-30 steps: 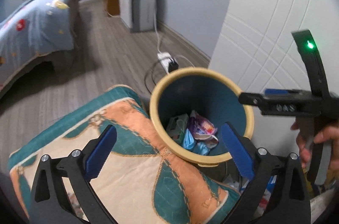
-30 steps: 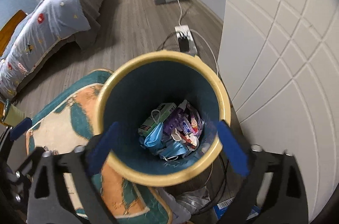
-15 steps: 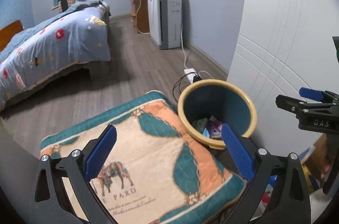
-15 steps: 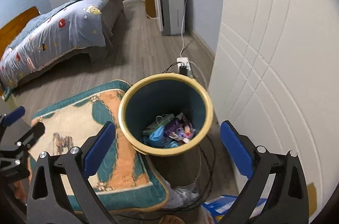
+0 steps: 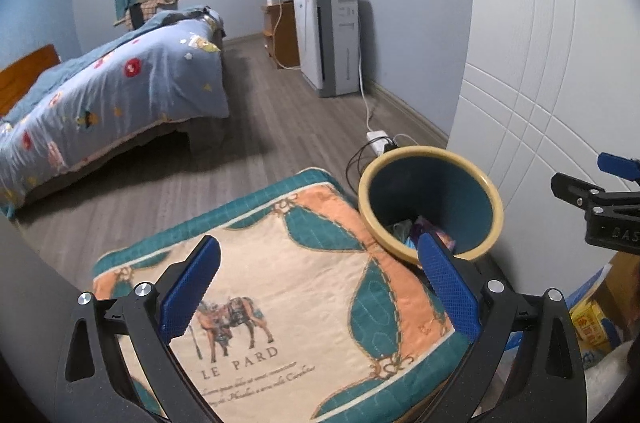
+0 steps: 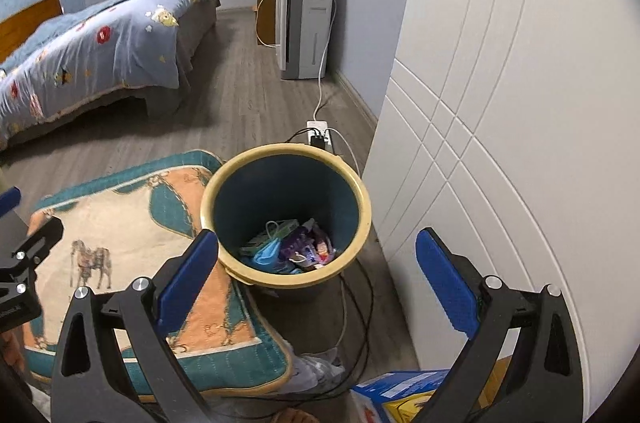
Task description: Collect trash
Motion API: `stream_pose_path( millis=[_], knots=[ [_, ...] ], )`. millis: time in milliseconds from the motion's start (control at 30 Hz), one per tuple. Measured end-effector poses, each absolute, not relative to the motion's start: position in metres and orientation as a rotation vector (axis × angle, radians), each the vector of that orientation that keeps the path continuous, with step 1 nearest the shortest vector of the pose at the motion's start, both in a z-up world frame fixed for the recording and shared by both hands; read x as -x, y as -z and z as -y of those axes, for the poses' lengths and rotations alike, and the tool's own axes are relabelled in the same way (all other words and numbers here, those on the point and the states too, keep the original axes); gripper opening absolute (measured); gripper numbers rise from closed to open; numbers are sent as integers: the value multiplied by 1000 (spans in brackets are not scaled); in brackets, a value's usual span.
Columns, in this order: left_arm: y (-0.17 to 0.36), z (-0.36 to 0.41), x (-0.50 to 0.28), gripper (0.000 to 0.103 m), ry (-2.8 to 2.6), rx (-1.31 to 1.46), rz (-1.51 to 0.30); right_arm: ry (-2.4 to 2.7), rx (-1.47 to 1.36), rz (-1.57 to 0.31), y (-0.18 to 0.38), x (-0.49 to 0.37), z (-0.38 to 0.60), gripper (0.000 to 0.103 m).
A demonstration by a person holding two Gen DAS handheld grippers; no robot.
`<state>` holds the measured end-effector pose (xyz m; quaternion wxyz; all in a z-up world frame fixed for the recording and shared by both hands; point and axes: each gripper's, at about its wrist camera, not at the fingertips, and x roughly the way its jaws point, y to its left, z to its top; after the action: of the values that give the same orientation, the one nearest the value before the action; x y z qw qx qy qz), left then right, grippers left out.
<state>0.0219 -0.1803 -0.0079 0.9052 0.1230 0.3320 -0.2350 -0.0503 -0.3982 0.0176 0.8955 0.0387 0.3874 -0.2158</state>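
A round bin with a yellow rim and dark blue inside stands on the floor by a white panelled wall. Its bottom holds trash: a blue face mask, a green packet and purple wrappers. My right gripper is open and empty, raised above and short of the bin. In the left wrist view the bin sits to the right, beside a patterned cushion. My left gripper hangs open and empty over that cushion. The right gripper's tip shows at the right edge.
A teal and orange cushion with a horse print lies left of the bin. Behind the bin a power strip and cables cross the wooden floor. A bed stands at the left, a grey appliance at the back, and boxes lie near the wall.
Both grippers have pulled up and back from the bin, which now looks smaller and farther. More of the room and cushion shows. Both stay open and empty.
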Motion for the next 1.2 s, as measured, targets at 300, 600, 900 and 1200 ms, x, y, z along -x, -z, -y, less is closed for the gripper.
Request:
stream_pose_path(
  millis=[300,600,900,1200],
  knots=[
    [8,178,-26,98,513,-227,-704,447,-59,-786,-20,51,394,97],
    [14,188,-23,98,529,-260,-710,447,-109,-771,-22,55,401,97],
    [21,191,-19,98,519,-282,-711,442,-129,-769,-20,54,404,97],
    [22,191,-22,98,520,-275,-720,452,-149,-774,-19,53,407,97]
  ],
)
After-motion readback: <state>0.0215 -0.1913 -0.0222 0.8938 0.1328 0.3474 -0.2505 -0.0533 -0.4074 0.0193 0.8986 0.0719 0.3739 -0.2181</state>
